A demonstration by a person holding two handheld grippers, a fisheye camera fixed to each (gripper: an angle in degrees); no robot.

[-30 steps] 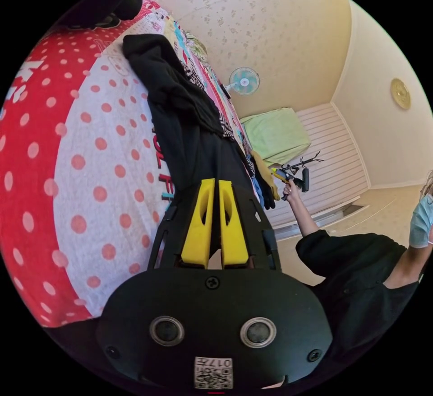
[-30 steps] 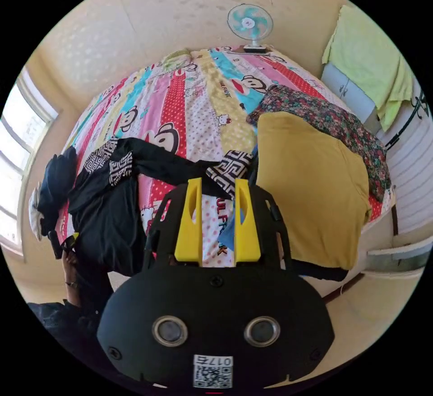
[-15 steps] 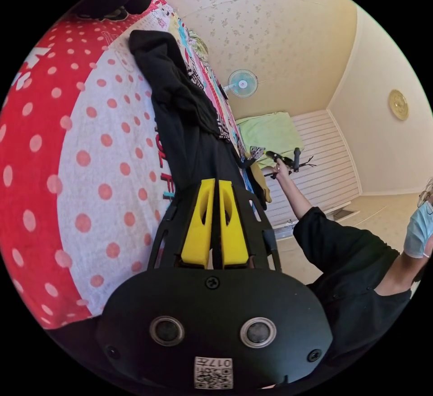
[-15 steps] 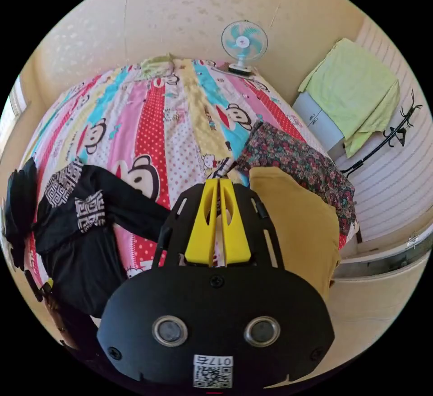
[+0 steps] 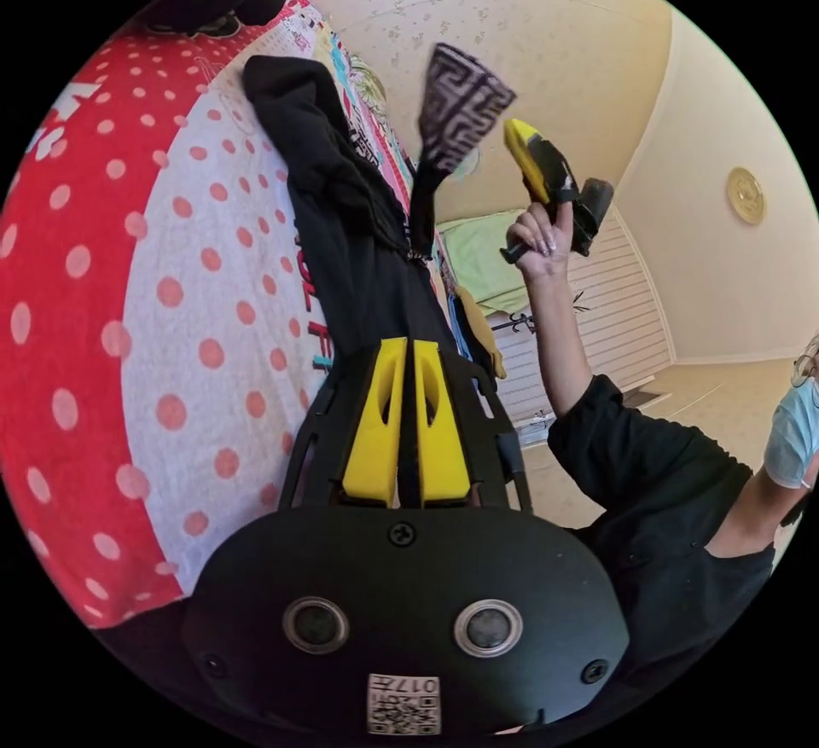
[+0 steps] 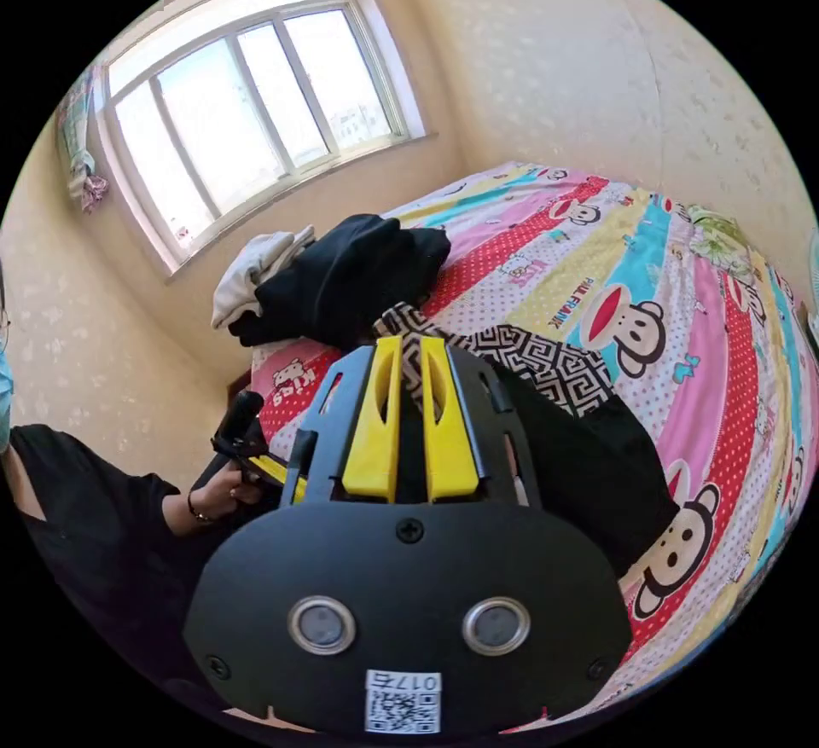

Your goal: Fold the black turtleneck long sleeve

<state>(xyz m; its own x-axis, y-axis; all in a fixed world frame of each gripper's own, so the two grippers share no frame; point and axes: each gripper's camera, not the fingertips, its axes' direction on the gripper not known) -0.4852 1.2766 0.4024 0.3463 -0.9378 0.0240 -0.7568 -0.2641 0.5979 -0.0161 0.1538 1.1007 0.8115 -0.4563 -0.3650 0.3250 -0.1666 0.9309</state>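
Cartoon-monkey bedding in bright stripes covers the bed (image 6: pixel 682 270) under a sunlit window (image 6: pixel 256 91), and the black turtleneck long sleeve (image 5: pixel 358 270) lies spread across it, near the edge where the person stands. A heap of dark clothes (image 6: pixel 350 270) sits on the bed beyond the turtleneck, toward the window.

In the left gripper view, the left gripper (image 5: pixel 408 356) has its yellow jaws drawn together over the shirt's black body at the bed edge; they seem to pinch the fabric there. The same view shows the right gripper (image 5: pixel 527 153), raised high above the bed, with the patterned sleeve cuff (image 5: pixel 456 104) standing lifted just beside it. In the right gripper view its jaws sit close together over black cloth, so they look clamped on the sleeve.

The step appears to be carrying the sleeve across the body. Doing it well likely means keeping the left anchor steady, bringing the cuff down flat over the torso, and releasing only once the sleeve lies straight, without twists.
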